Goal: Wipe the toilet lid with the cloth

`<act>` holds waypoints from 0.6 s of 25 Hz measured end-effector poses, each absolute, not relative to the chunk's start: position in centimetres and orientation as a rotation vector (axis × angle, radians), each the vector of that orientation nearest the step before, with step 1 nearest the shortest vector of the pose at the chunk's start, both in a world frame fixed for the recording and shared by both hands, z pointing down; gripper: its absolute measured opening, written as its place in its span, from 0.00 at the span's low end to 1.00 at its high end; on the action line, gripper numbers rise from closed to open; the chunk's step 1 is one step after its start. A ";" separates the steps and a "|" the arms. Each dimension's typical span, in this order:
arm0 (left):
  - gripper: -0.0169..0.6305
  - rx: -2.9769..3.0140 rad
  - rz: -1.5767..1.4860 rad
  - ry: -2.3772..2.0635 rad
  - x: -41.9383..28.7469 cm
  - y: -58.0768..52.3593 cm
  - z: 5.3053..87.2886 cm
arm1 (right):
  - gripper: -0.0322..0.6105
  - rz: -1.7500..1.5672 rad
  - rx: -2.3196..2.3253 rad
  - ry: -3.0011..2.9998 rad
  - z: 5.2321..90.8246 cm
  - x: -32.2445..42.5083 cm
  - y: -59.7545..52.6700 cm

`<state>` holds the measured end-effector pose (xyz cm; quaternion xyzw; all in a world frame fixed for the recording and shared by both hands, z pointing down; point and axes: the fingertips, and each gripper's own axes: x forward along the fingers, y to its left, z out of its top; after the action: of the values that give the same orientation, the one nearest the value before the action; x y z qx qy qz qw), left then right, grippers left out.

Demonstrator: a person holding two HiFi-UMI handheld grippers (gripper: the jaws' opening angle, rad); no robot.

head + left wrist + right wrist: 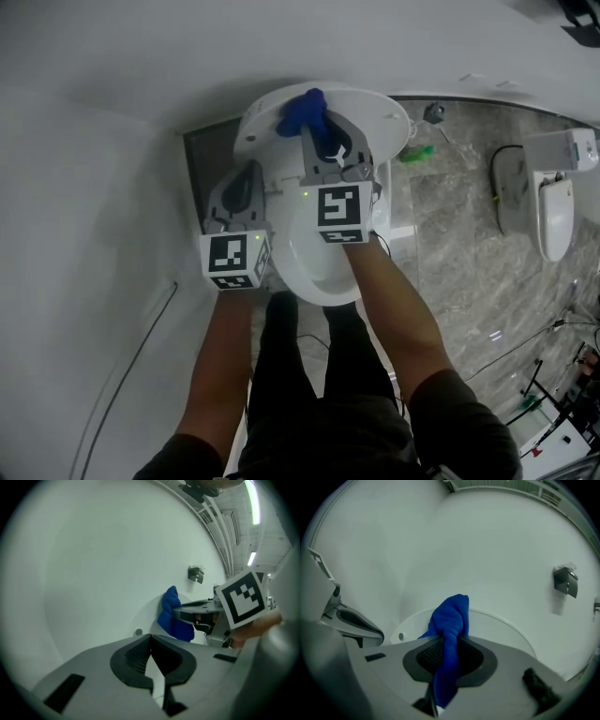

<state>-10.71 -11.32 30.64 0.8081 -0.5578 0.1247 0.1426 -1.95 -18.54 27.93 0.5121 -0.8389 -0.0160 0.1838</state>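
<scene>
- White wall point(112, 75) behind the raised toilet lid point(380, 112).
- Right claw point(315, 131) pinches blue cloth point(302, 111), lengthwise along its jaws, bunched end ahead.
- Left claw point(247, 173) alongside, pressed together.

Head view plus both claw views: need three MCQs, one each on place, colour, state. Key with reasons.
1. Where is the cloth?
A) on the floor
B) in the right claw, by the toilet lid
C) in the bowl

2. Cloth colour?
A) green
B) white
C) blue

3. Left claw state?
A) shut, empty
B) wide open
C) shut on the cloth

Key:
1 B, the right gripper view shows it pinched between the jaws.
2 C, it is blue in every view.
3 A, its jaws meet with nothing between.
</scene>
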 end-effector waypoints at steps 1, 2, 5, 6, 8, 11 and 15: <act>0.04 2.339 0.358 -1.601 -10.3 -11.4 30.7 | 0.15 -0.044 1.459 -2.359 27.9 -1.2 -18.7; 0.05 2.347 0.358 -1.593 -9.9 -11.5 30.7 | 0.15 -0.046 1.473 -2.348 27.9 -0.4 -18.8; 0.04 2.371 0.362 -1.576 -8.6 -11.8 30.6 | 0.15 -0.051 1.535 -2.298 28.0 2.7 -19.3; 0.04 2.376 0.362 -1.572 -8.2 -12.0 30.6 | 0.15 -0.051 1.564 -2.277 28.0 3.9 -19.5; 0.04 2.380 0.363 -1.565 -7.4 -12.0 30.7 | 0.15 -0.050 1.615 -2.233 28.1 6.2 -19.6; 0.05 2.379 0.364 -1.552 -6.3 -11.9 30.8 | 0.15 -0.041 1.669 -2.171 28.4 9.0 -19.7; 0.05 2.380 0.362 -1.560 -6.1 -11.7 30.7 | 0.15 -0.037 1.713 -2.122 28.8 11.0 -19.6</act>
<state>-6.13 -11.72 30.69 0.8219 -0.5388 0.1250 0.1362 11.00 -19.59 28.79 0.6146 -0.7614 -0.0134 0.2059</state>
